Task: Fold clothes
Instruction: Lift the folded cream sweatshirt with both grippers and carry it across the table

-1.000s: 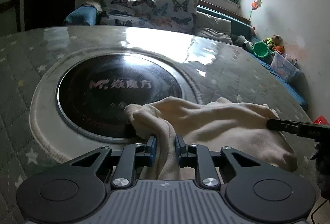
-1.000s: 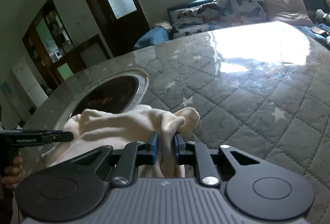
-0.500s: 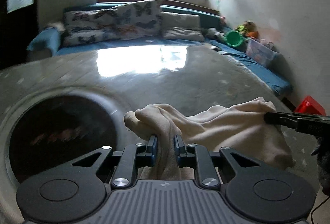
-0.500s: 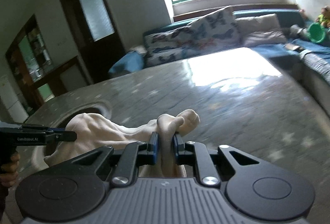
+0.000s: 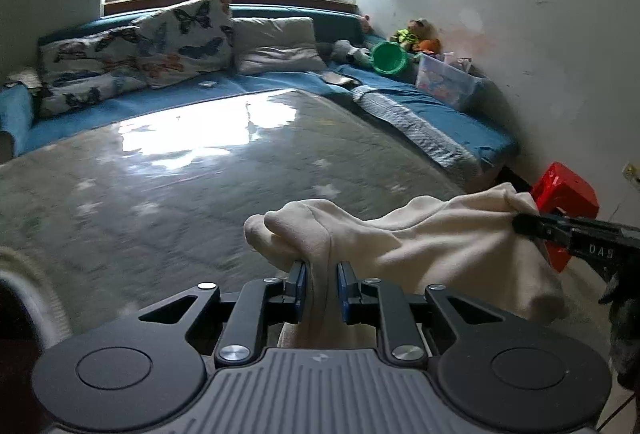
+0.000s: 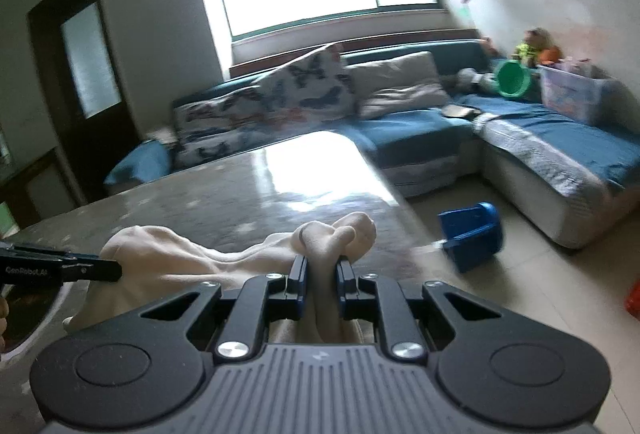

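A cream-coloured garment (image 5: 432,246) hangs stretched between both grippers above the grey quilted table (image 5: 180,194). My left gripper (image 5: 322,280) is shut on one bunched edge of it, with a fold poking out past the fingertips. The right gripper's black tip (image 5: 560,232) pinches the garment's far corner at the right of the left wrist view. In the right wrist view my right gripper (image 6: 322,274) is shut on a bunched edge of the garment (image 6: 180,258), and the left gripper's tip (image 6: 88,270) holds the other end at the left.
A blue corner sofa (image 5: 420,102) with butterfly cushions (image 5: 176,34) runs behind the table and along the right wall. A red stool (image 5: 568,194) and a blue stool (image 6: 472,234) stand on the tiled floor. A green bucket (image 6: 514,78) and a clear bin (image 6: 572,94) sit on the sofa.
Both grippers have swung to the right and risen with the garment. The dark round hob has slid out of the left wrist view, and the floor and blue stool have come into the right wrist view.
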